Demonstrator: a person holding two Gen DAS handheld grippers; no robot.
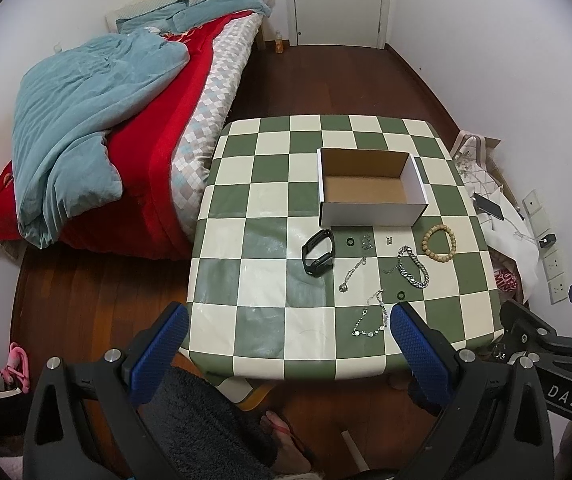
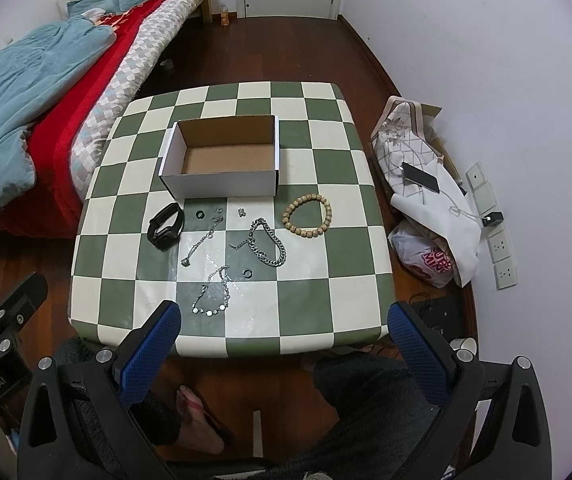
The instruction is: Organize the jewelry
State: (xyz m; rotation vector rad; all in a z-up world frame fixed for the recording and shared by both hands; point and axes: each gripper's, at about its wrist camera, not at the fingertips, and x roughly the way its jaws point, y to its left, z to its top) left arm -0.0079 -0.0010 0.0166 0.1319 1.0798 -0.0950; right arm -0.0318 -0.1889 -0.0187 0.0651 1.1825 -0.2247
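Observation:
An empty white cardboard box (image 1: 370,186) (image 2: 222,156) stands on the green-and-white checkered table (image 1: 270,288) (image 2: 314,292). In front of it lie a black watch (image 1: 319,253) (image 2: 166,226), a wooden bead bracelet (image 1: 439,243) (image 2: 307,216), a chunky silver chain (image 1: 414,267) (image 2: 268,242), a thin pendant necklace (image 1: 352,274) (image 2: 200,242), a silver link bracelet (image 1: 372,316) (image 2: 214,292), two small dark rings (image 1: 401,295) (image 2: 248,273) and small earrings (image 2: 241,212). My left gripper (image 1: 288,340) and right gripper (image 2: 284,334) are open and empty, above the table's near edge.
A bed with blue and red bedding (image 1: 98,132) stands left of the table. Bags, a phone (image 2: 420,176) and wall sockets (image 2: 502,248) lie at the right wall. The person's legs and a slippered foot (image 2: 202,412) are under the near edge.

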